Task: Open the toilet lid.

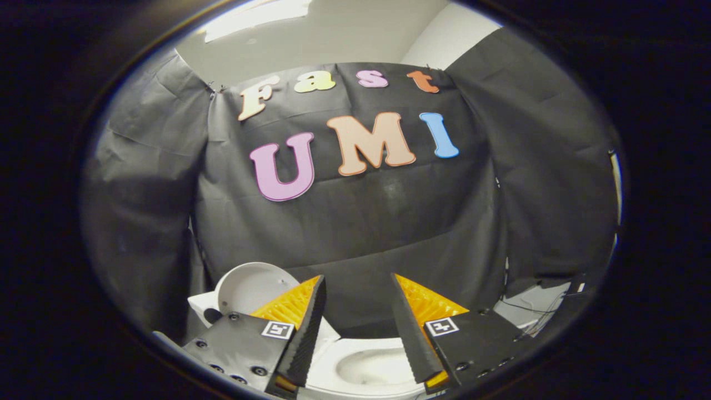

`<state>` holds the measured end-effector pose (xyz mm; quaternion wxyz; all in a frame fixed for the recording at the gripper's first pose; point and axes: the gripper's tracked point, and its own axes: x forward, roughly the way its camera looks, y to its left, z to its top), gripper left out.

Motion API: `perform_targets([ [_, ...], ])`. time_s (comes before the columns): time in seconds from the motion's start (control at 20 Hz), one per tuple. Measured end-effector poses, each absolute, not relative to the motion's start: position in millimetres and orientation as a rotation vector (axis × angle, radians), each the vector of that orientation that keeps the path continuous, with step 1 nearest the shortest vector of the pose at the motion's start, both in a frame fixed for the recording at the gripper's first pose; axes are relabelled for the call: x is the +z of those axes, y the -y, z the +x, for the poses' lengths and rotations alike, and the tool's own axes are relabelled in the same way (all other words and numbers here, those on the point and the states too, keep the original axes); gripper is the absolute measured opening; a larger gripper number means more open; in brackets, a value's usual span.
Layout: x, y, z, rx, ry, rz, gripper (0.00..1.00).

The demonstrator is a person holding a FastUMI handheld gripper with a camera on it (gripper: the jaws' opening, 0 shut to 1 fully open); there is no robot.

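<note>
The gripper (355,289) has its jaws apart, holding nothing. The toilet lid (247,286) stands raised, partly hidden behind one finger; the bowl (366,366) lies open between them.

I find no word, number or brand I can read on any object in my feed. The nearest things to signs are two small square black-and-white coded markers. The left marker (277,329) sits on the near mounting plate of the left finger, the right marker (441,326) on that of the right finger. The gripper (357,278) has its fingers spread apart, gripping nothing.
</note>
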<state>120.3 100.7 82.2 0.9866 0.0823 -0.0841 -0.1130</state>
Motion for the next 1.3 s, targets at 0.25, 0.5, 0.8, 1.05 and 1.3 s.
perform_targets([
  [0.25,87.7,-69.8,102.3,-0.213,0.173,0.106,0.71],
  [0.5,89.1,-47.8,90.8,-0.168,0.174,0.057,0.71],
  [0.8,85.7,-28.8,78.8,-0.142,0.181,-0.007,0.71],
  [1.05,60.1,-33.2,77.9,-0.045,0.090,-0.020,0.71],
  [1.3,51.2,-23.3,67.5,-0.004,0.082,-0.008,0.71],
])
